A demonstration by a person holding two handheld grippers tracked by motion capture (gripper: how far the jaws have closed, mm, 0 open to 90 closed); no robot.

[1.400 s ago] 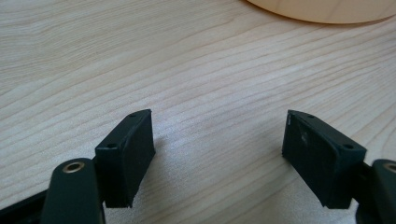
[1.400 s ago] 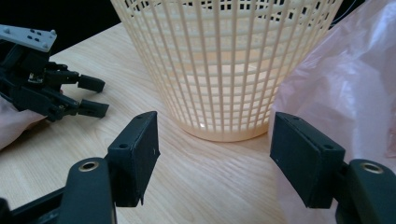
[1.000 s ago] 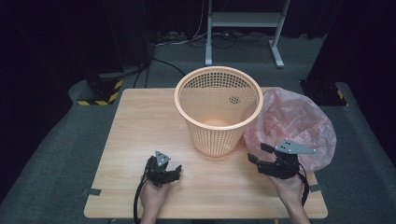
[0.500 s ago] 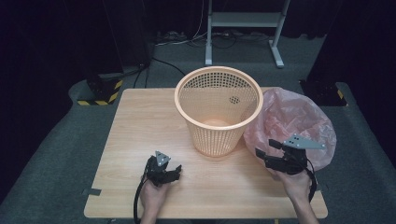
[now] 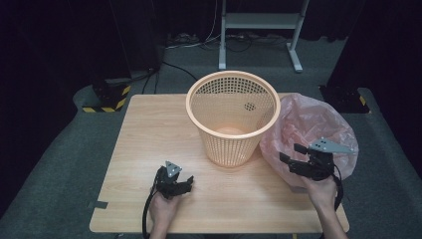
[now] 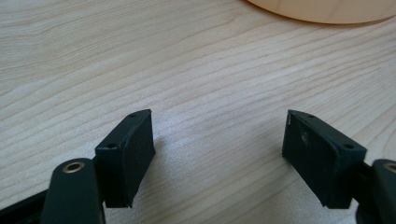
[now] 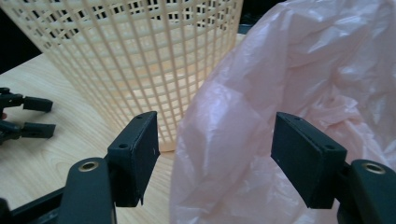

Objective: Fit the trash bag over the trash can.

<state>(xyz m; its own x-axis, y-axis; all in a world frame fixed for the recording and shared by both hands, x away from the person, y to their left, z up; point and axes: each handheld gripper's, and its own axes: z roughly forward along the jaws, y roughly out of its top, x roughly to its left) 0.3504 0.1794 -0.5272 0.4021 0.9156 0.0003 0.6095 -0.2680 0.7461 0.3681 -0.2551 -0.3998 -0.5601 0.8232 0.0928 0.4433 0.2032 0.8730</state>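
A person's left hand (image 5: 162, 209) is resting on the near part of a light wooden table (image 5: 144, 134), holding the left gripper (image 5: 183, 183) low over the bare boards. In the left gripper view its jaws are standing wide apart with nothing but wood grain between them, and the curved foot of the basket (image 6: 322, 9) is showing at the top edge.

On the near right, the right hand (image 5: 321, 191) is holding the right gripper (image 5: 291, 157) raised at the edge of a crumpled pink plastic bag (image 5: 311, 127). In the right gripper view the right gripper (image 7: 215, 158) is spread open, with a puffed fold of the bag (image 7: 299, 93) bulging up between its jaws; whether either pad is touching the film cannot be told. The left gripper (image 7: 35, 116) is appearing small at the left edge of that view.

Farther back, at the middle of the table, an orange mesh basket (image 5: 233, 117) is standing upright, its mouth open, with the bag lying just beside it on the right and pressing toward its wall. The bag is spilling over the table's right edge.

Beyond the table, a grey carpeted floor (image 5: 59, 164), dark cables (image 5: 169, 64) and the foot of a pale metal stand (image 5: 259, 30) are sitting against a black backdrop.
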